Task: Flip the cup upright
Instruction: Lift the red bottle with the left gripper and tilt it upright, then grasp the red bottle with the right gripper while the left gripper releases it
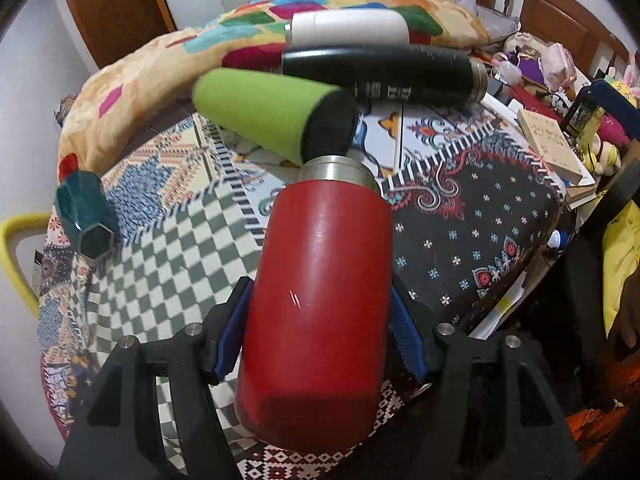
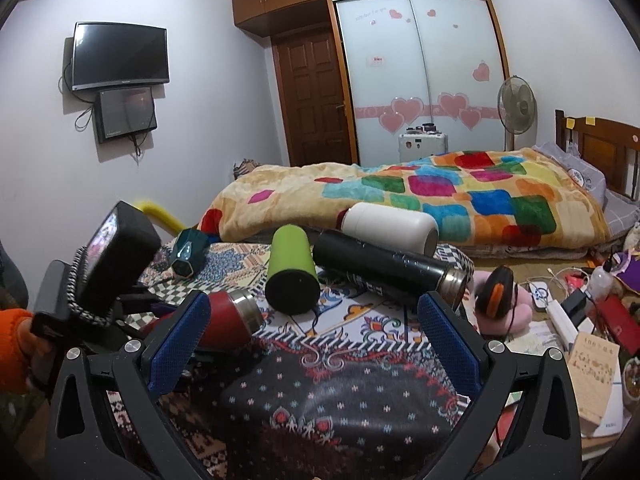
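Patterned tablecloth (image 2: 360, 408) | colourful blanket (image 2: 460, 192) on bed | wall TV (image 2: 120, 56)

flask (image 1: 320, 304) between left tongs (image 1: 320, 320), tumbler (image 1: 272, 112) behind it

Left gripper (image 1: 320, 312) clamped from both sides on the red flask (image 1: 316, 300), blue pads (image 1: 230, 332) pressed to its body. Right gripper (image 2: 314, 344) held wide open, nothing between blue pads (image 2: 180, 344), low over the table's near edge.
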Tool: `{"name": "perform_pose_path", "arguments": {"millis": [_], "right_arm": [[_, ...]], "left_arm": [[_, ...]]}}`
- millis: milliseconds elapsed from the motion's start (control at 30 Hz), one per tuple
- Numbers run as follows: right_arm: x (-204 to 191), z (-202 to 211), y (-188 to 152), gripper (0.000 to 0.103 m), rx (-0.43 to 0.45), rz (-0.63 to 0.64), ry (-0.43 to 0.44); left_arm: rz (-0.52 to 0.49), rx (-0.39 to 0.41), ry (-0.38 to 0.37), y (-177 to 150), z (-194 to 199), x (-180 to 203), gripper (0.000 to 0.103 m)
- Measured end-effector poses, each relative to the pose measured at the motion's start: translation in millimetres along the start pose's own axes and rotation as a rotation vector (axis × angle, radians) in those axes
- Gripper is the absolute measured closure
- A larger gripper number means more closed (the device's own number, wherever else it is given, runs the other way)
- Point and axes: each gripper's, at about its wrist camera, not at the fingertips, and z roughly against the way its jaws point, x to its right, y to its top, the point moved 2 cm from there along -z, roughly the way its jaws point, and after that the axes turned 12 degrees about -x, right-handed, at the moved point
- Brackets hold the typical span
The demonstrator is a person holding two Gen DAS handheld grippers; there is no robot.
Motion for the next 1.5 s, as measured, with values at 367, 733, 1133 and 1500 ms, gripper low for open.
{"name": "perform_pose_path", "arguments": {"millis": [367, 733, 1133, 1500], "right_arm": [[-5.3, -18.3, 0.8, 0.0, -0.04, 0.009, 0.006], [-36.6, -53.3, 10.2, 0.0, -0.12, 0.085, 0.058], [-73.4, -116.9, 7.6, 0.024, -0.351, 0.06, 0.21], [-68.8, -126.8, 11.3, 0.024, -0.507, -0.017, 0.303]], "left_arm": [[-0.011, 0.035, -0.008, -1.2, 3.5, -0.7, 0.037], [0.17, 0.185, -0.017, -25.7, 41.3, -78.8, 0.035], [0.236, 0.181, -0.036, -54.3, 22.1, -118.2, 0.035], [0.239, 0.255, -0.057, -66.0, 27.5, -105.3, 0.035]]}}
